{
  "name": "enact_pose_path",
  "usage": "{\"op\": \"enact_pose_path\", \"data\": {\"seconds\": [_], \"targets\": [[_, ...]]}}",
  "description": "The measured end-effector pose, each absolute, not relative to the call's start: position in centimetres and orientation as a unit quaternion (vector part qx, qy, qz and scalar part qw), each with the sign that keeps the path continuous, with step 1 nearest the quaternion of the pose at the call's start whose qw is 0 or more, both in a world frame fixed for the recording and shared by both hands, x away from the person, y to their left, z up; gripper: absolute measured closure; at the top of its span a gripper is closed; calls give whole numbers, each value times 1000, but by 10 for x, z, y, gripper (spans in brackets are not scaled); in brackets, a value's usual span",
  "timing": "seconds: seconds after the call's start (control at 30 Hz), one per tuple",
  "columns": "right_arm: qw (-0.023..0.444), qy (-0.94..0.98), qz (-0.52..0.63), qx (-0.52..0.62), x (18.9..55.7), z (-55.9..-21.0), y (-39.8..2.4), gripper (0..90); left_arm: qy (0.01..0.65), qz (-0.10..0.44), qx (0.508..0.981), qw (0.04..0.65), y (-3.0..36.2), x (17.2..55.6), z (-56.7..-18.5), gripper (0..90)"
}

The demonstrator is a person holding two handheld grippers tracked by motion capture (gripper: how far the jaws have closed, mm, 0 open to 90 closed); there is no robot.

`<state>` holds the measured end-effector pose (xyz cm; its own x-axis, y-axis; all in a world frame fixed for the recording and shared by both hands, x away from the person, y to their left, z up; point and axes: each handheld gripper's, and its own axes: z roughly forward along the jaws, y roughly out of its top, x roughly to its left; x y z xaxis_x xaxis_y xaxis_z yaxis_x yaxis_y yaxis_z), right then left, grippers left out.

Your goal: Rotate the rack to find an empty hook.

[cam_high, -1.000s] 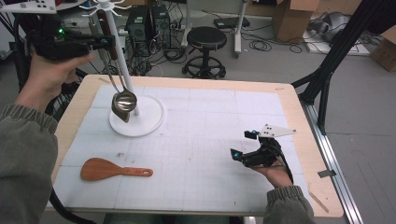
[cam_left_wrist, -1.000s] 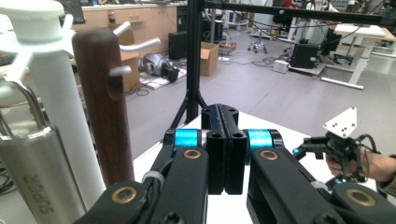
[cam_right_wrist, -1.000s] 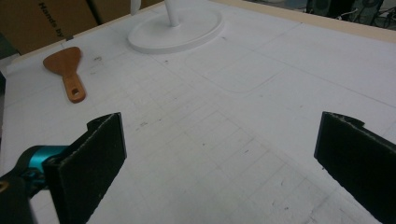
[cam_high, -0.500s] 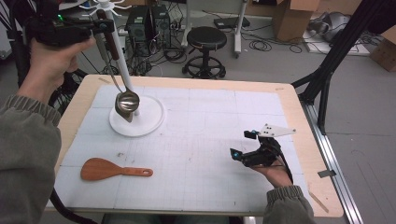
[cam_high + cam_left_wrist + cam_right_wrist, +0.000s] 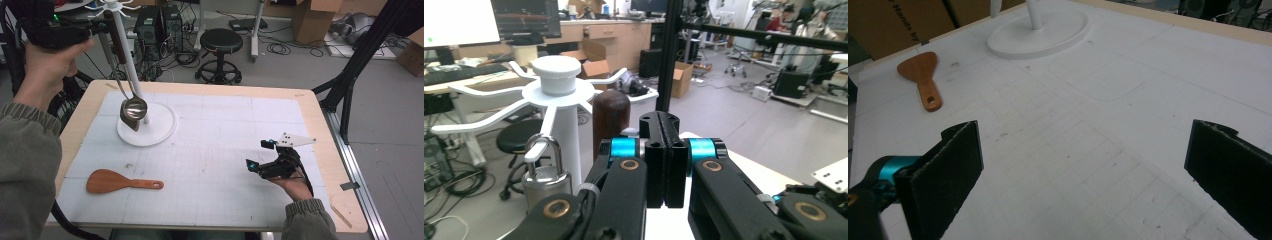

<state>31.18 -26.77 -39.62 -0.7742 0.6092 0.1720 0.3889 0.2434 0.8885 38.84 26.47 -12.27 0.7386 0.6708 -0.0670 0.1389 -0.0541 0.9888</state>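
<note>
Left gripper jaws were pressed together, raised beside the white rack; steel ladle hung over its base. Right gripper spread wide on open mat; wooden spatula lay near the front-left edge.

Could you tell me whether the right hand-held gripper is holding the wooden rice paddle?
No, the right hand-held gripper has its jaws wide apart over bare mat, while the wooden rice paddle lies farther off on the table.
</note>
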Motion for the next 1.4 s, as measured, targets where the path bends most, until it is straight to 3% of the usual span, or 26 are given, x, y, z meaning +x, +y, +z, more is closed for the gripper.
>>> {"op": "enact_pose_path", "data": {"seconds": [0.37,0.8,1.4], "targets": [[103,782,527,317,312,-396,-268,13,292,216,690,626,271,387,-125,896],[105,783,527,314,312,-396,-267,13,289,212,700,617,250,389,-130,896],[105,783,528,313,312,-396,-267,13,308,230,680,624,264,390,-130,896]]}}
